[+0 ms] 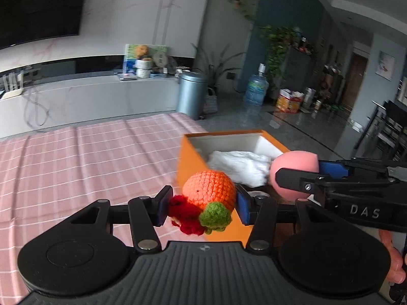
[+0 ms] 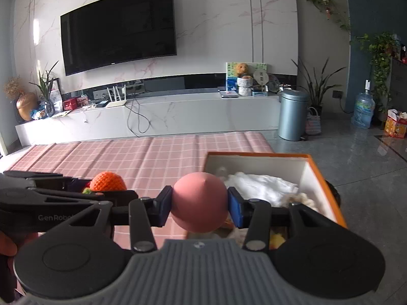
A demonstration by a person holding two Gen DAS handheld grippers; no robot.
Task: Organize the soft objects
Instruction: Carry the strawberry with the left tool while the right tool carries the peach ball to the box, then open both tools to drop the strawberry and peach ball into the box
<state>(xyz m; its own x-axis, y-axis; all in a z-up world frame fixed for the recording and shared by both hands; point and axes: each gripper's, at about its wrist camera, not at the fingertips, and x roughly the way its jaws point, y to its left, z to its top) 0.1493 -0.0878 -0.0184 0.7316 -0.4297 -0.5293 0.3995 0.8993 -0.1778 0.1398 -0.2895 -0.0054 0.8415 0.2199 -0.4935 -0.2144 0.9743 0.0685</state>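
Observation:
My left gripper (image 1: 202, 207) is shut on a crocheted orange fruit (image 1: 208, 189) with red and green tufts, held above the table beside the near left wall of an orange box (image 1: 189, 162). My right gripper (image 2: 199, 207) is shut on a pink soft ball (image 2: 199, 202), held over the box's near left corner. The box (image 2: 328, 185) has white inner walls and holds a white fluffy cloth (image 2: 264, 188) and other soft items. The ball (image 1: 292, 175) and right gripper show at the right of the left wrist view. The crocheted fruit (image 2: 108, 183) shows at the left of the right wrist view.
The box stands at the right end of a table under a pink checked cloth (image 2: 142, 160). Beyond the table are a white TV bench (image 2: 152, 117), a grey bin (image 2: 292, 114) and a water jug (image 2: 363, 110) on the tiled floor.

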